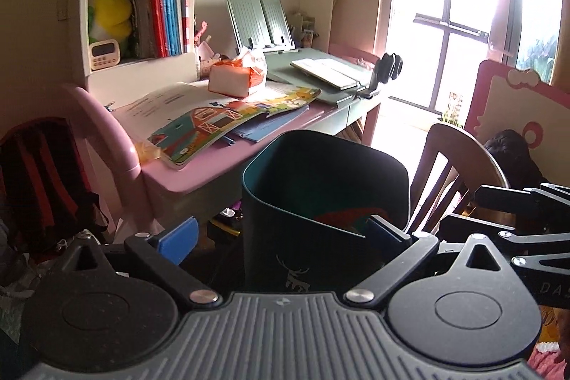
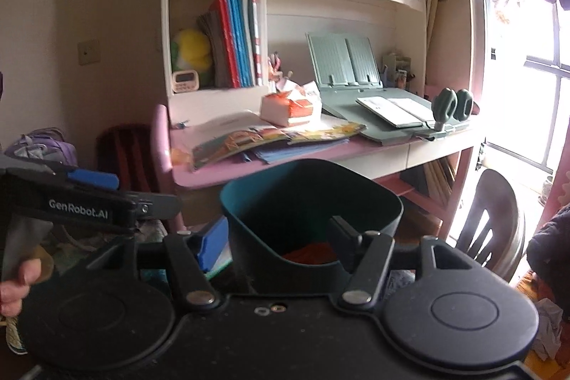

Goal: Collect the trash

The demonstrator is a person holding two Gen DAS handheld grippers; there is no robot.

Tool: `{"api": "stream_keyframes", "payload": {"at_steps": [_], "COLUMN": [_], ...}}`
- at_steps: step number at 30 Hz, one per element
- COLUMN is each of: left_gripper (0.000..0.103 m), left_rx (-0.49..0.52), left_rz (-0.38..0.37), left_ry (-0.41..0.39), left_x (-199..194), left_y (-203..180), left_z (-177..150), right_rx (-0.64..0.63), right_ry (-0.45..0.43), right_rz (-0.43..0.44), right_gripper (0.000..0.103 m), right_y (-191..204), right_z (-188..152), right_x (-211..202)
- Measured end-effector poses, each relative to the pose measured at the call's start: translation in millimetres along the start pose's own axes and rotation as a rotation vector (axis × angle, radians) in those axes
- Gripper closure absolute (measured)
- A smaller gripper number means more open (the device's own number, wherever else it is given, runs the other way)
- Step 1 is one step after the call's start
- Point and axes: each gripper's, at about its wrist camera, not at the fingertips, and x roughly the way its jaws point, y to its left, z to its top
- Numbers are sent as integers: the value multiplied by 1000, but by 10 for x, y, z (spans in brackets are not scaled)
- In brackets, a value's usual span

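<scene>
Near the tabletop (image 1: 199,173): bin (image 1: 320,202) wall between both spread jaws, right gripper (image 2: 278,243) and left gripper (image 1: 281,234), neither visibly clenched.

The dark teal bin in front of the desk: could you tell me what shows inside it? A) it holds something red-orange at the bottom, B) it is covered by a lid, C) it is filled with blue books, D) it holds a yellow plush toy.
A: the right wrist view looks into the open-topped dark teal bin and shows a red-orange item at its bottom.
</scene>
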Motion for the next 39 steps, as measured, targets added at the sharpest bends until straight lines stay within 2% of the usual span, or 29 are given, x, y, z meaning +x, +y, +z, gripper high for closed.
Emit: {"api": "stream_keyframes", "payload": {"at_steps": [8, 16, 39], "left_gripper": [2, 2, 2], "left_rx": [4, 5, 46], "left_rz": [1, 11, 43], "left_ry": [-54, -93, -130], "left_x": [-291, -498, -642], "left_y": [9, -8, -99], "left_z": [-133, -150, -165], "right_rx": [-25, -18, -2], "right_ry": [-49, -33, -59], "right_rz": [13, -9, 11], "right_gripper": [39, 39, 39], "right_y": [166, 231, 280], "right_z": [-17, -13, 34], "right_x": [-195, -252, -383]}}
